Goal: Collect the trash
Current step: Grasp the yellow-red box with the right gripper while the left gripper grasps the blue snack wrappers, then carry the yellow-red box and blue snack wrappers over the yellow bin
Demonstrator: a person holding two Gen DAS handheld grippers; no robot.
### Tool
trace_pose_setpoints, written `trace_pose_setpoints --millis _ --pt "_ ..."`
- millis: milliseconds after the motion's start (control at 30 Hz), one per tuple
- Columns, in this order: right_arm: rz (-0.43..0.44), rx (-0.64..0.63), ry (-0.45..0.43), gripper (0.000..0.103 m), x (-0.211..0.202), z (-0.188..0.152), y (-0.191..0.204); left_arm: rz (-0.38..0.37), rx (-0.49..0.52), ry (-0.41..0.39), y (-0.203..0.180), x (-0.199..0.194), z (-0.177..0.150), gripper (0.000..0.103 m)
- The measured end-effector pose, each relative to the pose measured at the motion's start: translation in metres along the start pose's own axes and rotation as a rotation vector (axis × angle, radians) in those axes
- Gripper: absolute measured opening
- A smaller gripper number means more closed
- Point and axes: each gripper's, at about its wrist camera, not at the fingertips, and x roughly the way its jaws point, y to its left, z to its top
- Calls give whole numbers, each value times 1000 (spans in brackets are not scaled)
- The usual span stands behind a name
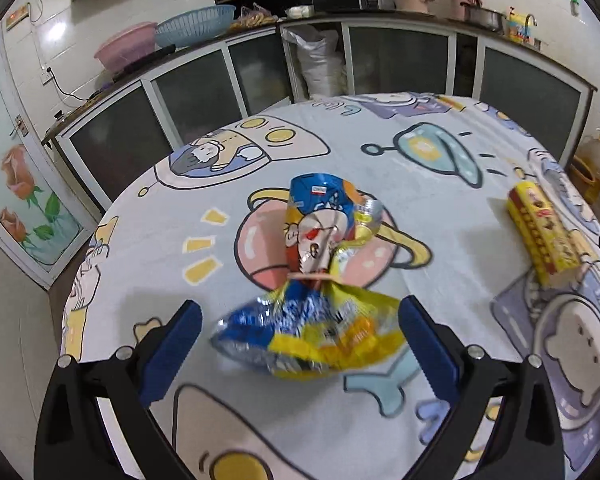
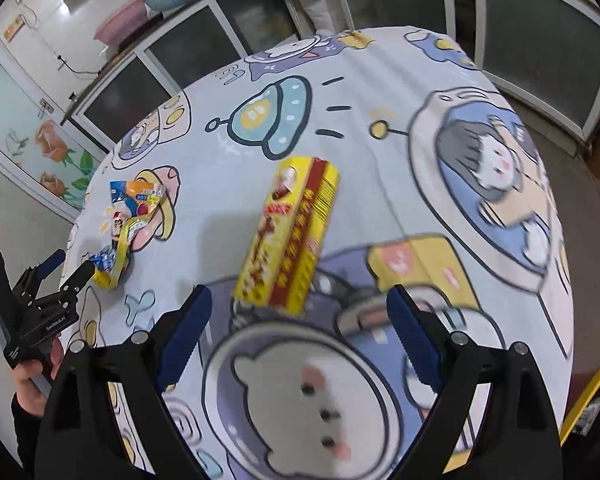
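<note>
The left claw hovers low over the bench, fingers spread wide on either side of a crumpled snack wrapper, whose near end is blurred. The right claw is likewise spread apart, with a yellow box lying just ahead between its fingers, its print smeared by blur.

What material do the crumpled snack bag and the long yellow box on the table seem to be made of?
The crumpled blue and yellow snack bag looks like thin plastic film with a foil lining: it is glossy, sharply creased, and silvery at its torn edges. The long yellow and red box seems to be printed cardboard: flat faces, straight edges, slight sheen. The cartoon-printed tablecloth appears to be matte woven fabric.
</note>
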Motion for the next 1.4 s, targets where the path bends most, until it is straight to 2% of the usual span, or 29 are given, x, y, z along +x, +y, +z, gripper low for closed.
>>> trace_pose_setpoints --millis 200,300,467,567,700,767,833,900,933,1133,1400 --pt "-16 -23 41 88 27 16 13 -2 51 51 -7 26 6 95" --pt "-32 -39 48 90 37 20 19 48 65 81 -6 43 14 95" --pt "-77 -55 80 90 55 28 26 21 63 157 -6 69 27 95" --pt "-70 -55 101 90 68 28 29 0 44 204 -8 87 28 95" --pt "-88 -50 117 88 80 27 29 -38 2 221 -7 102 25 94" --pt "-80 -48 135 68 86 26 27 -65 -17 213 -5 104 23 83" --pt "-108 -63 130 57 88 26 26 -86 -18 199 -7 101 23 58" --pt "-120 -83 125 46 89 26 27 -90 5 189 -12 99 24 38" --pt "-120 -86 120 42 88 27 27 -86 22 186 -16 97 25 34" --pt "-95 -122 87 30 76 25 33 -84 44 143 -21 83 24 25" --pt "0 -112 55 29 32 12 36 -147 -9 75 -4 29 17 24"
